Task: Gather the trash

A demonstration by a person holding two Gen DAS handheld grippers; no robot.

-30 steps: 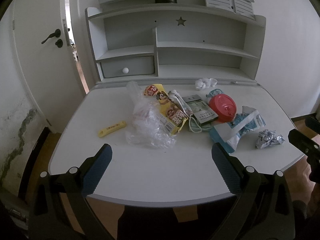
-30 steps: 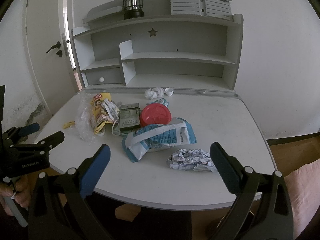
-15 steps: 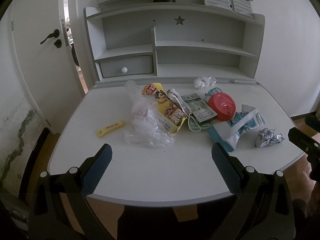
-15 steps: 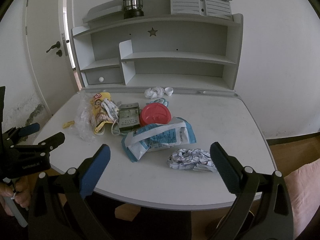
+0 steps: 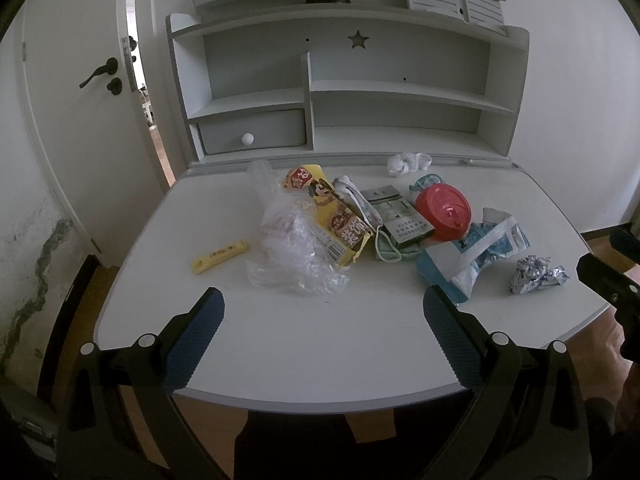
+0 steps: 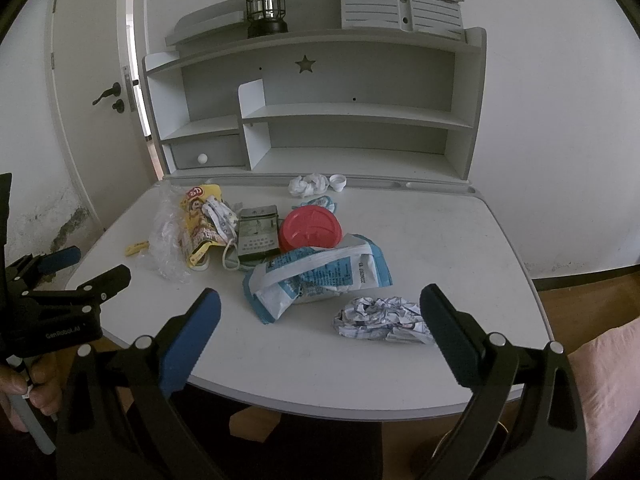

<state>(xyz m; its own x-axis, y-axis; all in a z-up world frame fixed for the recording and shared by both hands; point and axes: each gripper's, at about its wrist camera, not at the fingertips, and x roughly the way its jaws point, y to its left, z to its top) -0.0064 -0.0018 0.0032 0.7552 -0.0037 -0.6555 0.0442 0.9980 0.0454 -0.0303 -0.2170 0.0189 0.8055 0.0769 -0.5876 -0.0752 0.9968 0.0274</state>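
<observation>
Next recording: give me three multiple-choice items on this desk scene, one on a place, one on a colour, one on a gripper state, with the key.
1. Where is the lantern?
A. top shelf
B. desk surface
C. drawer

2. What colour is the round lid?
A. green
B. red
C. black

3. How is the right gripper?
A. shut on the crumpled paper ball
B. open, holding nothing
C. shut on nothing

Key: 1 A, it stands atop the hutch; 2 B, plainly red in both views; 3 B, fingers spread wide, paper ball lying loose on the desk.
</observation>
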